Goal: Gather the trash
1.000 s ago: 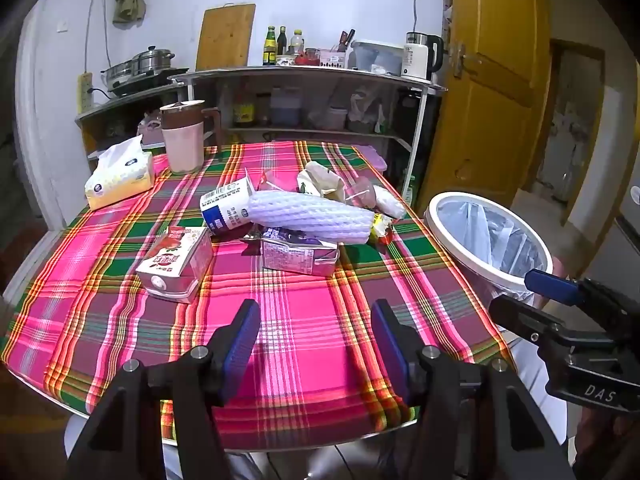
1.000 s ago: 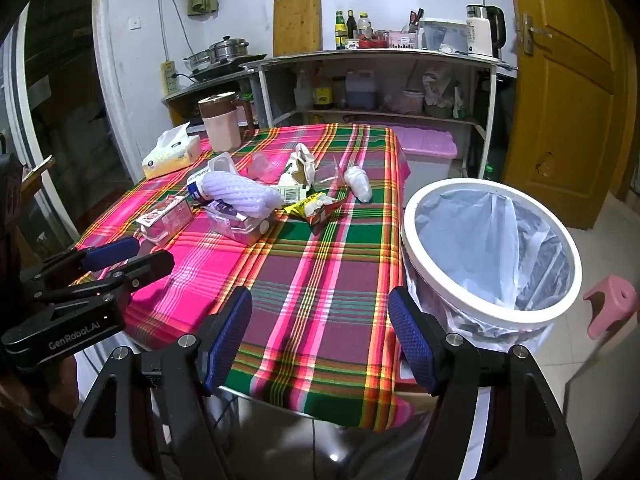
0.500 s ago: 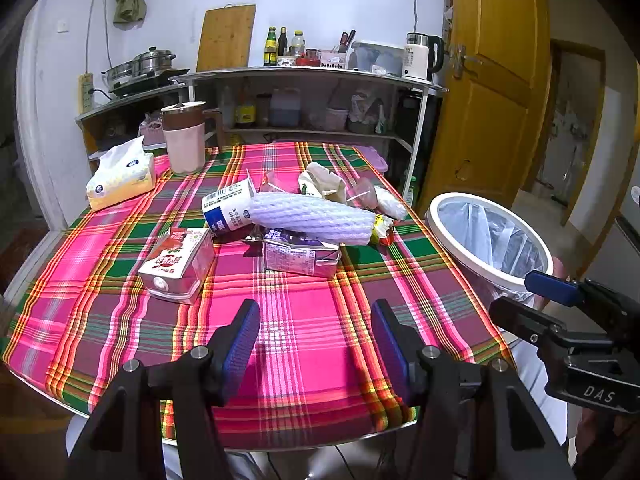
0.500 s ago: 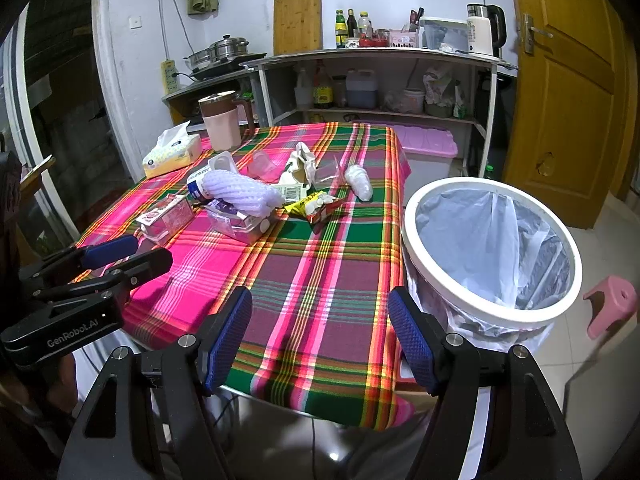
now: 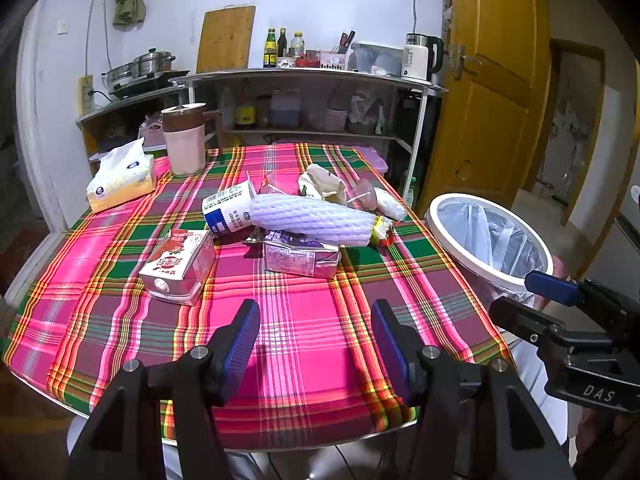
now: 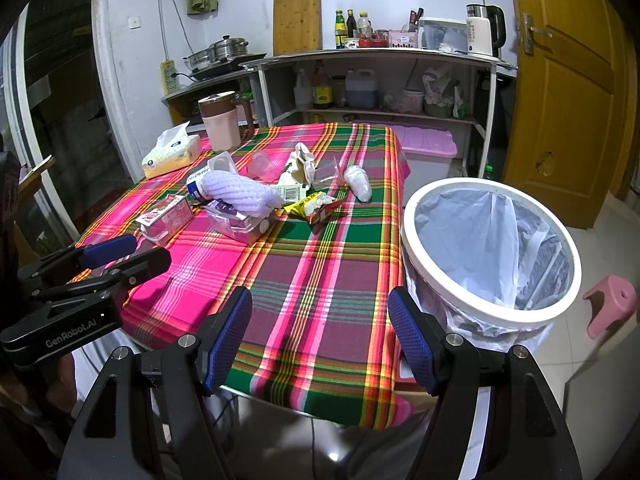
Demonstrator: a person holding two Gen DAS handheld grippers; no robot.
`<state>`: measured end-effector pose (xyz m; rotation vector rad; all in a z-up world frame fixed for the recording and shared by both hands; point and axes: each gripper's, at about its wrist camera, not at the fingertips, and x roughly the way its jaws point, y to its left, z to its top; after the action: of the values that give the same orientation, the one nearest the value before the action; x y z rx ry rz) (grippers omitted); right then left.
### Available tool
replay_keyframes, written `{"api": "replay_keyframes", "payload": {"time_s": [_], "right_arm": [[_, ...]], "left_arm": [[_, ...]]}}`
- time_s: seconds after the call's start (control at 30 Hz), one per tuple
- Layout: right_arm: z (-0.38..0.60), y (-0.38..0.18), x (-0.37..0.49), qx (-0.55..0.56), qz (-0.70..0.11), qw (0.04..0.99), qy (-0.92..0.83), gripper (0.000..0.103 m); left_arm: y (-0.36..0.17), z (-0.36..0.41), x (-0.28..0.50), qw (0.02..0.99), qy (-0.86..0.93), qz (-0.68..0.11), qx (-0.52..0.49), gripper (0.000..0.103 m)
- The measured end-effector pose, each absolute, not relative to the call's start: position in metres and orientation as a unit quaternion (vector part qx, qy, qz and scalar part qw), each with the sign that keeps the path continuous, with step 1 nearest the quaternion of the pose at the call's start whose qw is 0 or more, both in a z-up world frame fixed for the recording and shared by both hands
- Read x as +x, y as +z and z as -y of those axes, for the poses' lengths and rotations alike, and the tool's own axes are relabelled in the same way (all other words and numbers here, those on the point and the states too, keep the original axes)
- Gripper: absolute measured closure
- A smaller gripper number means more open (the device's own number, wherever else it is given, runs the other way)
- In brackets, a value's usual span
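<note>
Trash lies in a heap mid-table on the plaid cloth [image 5: 304,320]: a red milk carton [image 5: 178,266], a purple flattened carton [image 5: 302,256], a white foam net sleeve [image 5: 312,220], a blue-white carton [image 5: 228,212], a yellow-red wrapper [image 6: 314,208], plastic cups and crumpled paper. A white-rimmed bin [image 6: 492,256] with a clear liner stands right of the table [image 5: 488,240]. My left gripper [image 5: 316,340] is open and empty above the table's near edge. My right gripper [image 6: 320,336] is open and empty above the near right corner, beside the bin.
A tissue pack [image 5: 120,182] and a pink jug [image 5: 184,140] stand at the table's far left. Shelves with kitchenware [image 5: 312,92] are behind. A yellow door [image 5: 492,92] is at right. A pink stool [image 6: 610,304] sits beyond the bin.
Both grippers have hardly moved; the views shifted only slightly. Nothing was picked up.
</note>
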<state>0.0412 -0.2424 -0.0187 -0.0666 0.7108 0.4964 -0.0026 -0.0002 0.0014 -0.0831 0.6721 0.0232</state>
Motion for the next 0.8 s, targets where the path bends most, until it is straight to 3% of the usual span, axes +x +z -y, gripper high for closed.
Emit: {"api": "replay_keyframes", "payload": {"time_s": [0.8], "right_arm": [[0.2432, -0.0186, 0.0415, -0.032, -0.344, 0.907, 0.24, 0.032]], "left_arm": [[0.0046, 0.0011, -0.0046, 0.943, 0.013, -0.329, -0.04, 0.046]]}}
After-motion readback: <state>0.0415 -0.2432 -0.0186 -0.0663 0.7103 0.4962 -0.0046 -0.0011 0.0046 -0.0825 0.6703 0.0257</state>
